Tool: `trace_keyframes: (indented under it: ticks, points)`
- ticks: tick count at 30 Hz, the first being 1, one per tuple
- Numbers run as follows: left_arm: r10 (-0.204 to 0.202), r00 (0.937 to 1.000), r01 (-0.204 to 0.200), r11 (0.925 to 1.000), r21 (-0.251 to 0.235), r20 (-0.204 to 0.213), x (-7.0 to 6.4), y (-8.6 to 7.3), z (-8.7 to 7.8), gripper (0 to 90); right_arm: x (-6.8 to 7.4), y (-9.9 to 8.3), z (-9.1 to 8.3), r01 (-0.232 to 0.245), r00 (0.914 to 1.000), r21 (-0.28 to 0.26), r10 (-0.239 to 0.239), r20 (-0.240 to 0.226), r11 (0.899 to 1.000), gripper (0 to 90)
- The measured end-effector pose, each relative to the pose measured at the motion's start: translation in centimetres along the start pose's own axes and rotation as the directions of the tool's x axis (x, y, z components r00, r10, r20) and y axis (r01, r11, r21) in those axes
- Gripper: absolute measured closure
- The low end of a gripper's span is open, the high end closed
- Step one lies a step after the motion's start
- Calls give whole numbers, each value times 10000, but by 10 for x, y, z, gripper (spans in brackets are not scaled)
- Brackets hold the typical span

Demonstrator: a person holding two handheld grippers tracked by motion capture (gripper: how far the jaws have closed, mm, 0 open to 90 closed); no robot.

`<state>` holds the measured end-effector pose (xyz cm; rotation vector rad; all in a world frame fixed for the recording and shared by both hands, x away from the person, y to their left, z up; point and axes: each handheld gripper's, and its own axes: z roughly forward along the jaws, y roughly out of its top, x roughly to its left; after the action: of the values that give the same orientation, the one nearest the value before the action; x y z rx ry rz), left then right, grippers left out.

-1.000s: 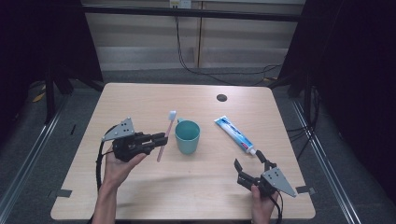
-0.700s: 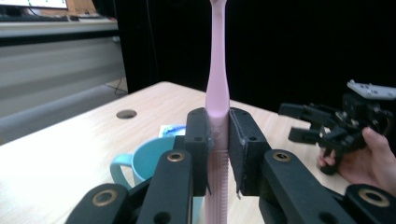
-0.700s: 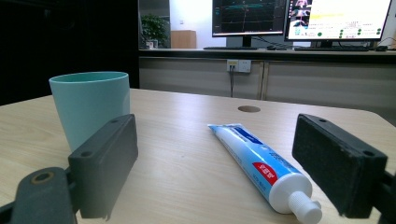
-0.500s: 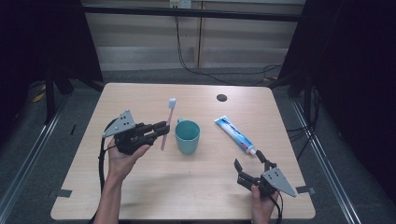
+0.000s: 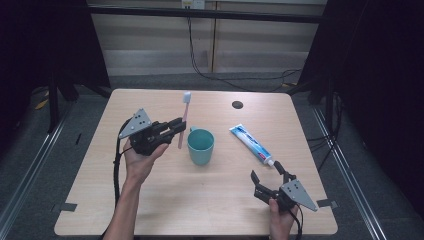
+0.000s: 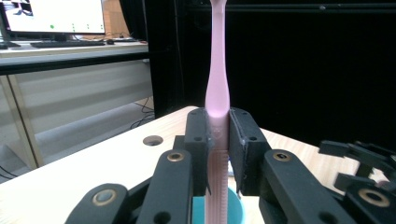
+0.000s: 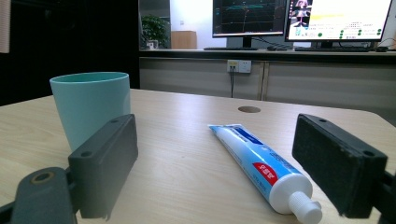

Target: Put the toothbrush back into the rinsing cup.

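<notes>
the left claw [image 5: 176, 125] is pinching a pink toothbrush [image 5: 183, 120], its two black jaws pressed flat on the ribbed lower handle, as the left gripper view shows, where the toothbrush [image 6: 217, 88] rises straight up between them and runs out of the top of the picture. in the high view the brush stands nearly upright above the desk [image 5: 165, 200], white bristle head at the top, its lower end hanging free just to the left of the teal cup [image 5: 200, 146] and not yet over the rim. the brush looks light, thin and stiff, a smooth plastic that could twist or slide in a loose hold, so the ribbed grip section where the jaws sit now seems the right place to hold it; a grip nearer the narrow neck would likely let it swing. the cup looks light too, and a knock from the handle could tip it. the right claw [image 5: 267, 177] rests low near the front right of the desk with its jaws spread wide and nothing between them. in the right gripper view the toothpaste tube [image 7: 261, 165] lies flat just ahead of those open jaws, white cap toward the claw, with the cup [image 7: 90, 105] further off to the left.
</notes>
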<state>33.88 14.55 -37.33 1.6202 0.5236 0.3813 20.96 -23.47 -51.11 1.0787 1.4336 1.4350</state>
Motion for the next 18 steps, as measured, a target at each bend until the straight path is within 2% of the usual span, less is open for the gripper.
trace_keyframes:
  ticks: [5,7,10,15,18]
  points:
    - [-117,9999,118,9998,137,-92,0,3,11,787,0,0,0,-7,10000,-36,7,-7,10000,137]
    - [-17,9992,27,9997,248,-410,-1,6,16,786,0,0,0,14,10000,-35,-14,-8,10000,136]
    - [-376,9990,375,9993,-36,-225,0,11,22,787,0,0,0,37,10000,-8,-37,-29,10000,136]
    - [-264,9992,261,9996,-84,-291,-2,17,32,786,0,0,0,15,10000,-45,-15,-42,10000,136]
    - [-419,9986,417,9991,-77,-318,1,14,37,786,0,0,0,12,10000,-52,-12,-51,10000,136]
